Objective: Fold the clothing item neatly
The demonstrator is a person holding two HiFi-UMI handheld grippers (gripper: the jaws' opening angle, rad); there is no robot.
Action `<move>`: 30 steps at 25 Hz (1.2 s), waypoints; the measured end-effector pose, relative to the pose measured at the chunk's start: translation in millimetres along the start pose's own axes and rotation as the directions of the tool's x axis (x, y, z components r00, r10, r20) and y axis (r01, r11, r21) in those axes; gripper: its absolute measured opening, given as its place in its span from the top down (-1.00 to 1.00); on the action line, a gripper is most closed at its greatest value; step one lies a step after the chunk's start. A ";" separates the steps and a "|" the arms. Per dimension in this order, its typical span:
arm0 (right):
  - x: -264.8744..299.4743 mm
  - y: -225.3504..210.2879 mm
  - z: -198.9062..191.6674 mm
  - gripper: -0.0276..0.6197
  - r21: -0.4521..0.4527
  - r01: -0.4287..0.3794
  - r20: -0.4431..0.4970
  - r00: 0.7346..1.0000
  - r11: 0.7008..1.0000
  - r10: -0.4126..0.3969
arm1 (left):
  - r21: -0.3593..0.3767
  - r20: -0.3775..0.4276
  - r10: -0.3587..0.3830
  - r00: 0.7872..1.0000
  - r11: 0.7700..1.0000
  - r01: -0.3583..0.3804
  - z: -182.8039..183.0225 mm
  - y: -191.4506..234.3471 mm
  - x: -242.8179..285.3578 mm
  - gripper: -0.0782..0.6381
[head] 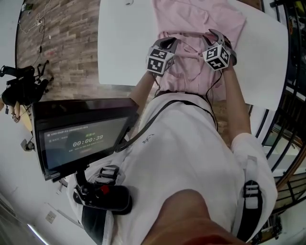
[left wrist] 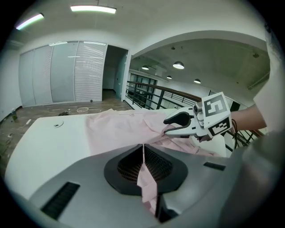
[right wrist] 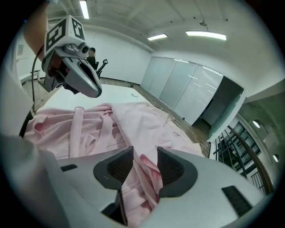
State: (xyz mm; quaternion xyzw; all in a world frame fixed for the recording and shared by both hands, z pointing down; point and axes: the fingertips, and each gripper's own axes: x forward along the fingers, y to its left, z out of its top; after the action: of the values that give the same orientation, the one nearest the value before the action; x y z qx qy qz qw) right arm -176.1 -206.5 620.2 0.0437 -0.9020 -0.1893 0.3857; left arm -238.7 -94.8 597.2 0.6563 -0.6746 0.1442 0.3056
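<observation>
1. The white table [head: 125, 43] lies ahead of me. A small round fitting [left wrist: 56, 125] sits in its top, near the far-left edge in the left gripper view.
2. A dark screen [head: 83, 136] stands at my lower left and shows a green time readout.
3. A black mount [head: 103, 194] with a red button sits directly under the screen.
4. The wood-plank floor [head: 62, 48] lies to the left of the table. Black tripod-type equipment [head: 24, 86] stands on it, and loose cables [head: 36, 21] lie farther off.
5. A dark metal railing [head: 292, 95] runs along my right side.
6. Tall pale wall panels [left wrist: 67, 71] close off the far end of the room.
7. Strip lights [left wrist: 92, 8] are fitted to the ceiling.
</observation>
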 end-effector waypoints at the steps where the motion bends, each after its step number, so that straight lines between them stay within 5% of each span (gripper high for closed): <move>1: 6.3 0.8 6.1 0.45 -0.015 -0.006 -0.011 1.000 1.000 0.005 | -0.010 0.000 0.005 1.000 1.000 -0.005 1.2 8.1 -4.3 0.74; 7: 32.7 -7.9 2.2 0.46 -0.055 -0.020 -0.083 0.996 0.998 0.015 | -0.030 0.015 0.023 1.000 0.999 -0.023 12.7 26.7 -7.9 0.74; 10: 23.4 -14.4 8.4 0.84 -0.015 -0.007 -0.045 0.999 1.000 0.007 | -0.012 0.015 0.034 0.999 0.999 -0.033 13.8 26.6 -10.1 0.74; 18: 1.0 -54.9 21.3 0.86 0.047 0.090 0.020 0.996 0.995 -0.091 | -0.043 0.032 0.041 0.999 0.998 -0.039 17.1 25.6 -10.0 0.74; 30: 12.5 -114.1 -32.9 0.86 0.107 0.189 -0.074 0.981 0.976 -0.182 | -0.054 0.018 0.069 0.997 0.996 -0.068 10.9 31.7 -16.7 0.74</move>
State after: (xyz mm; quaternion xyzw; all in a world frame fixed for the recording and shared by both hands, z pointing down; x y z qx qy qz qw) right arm -169.1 -324.9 606.7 0.1558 -0.8906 -0.1713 0.3915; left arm -272.8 -84.9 585.2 0.6256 -0.7035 0.1299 0.3112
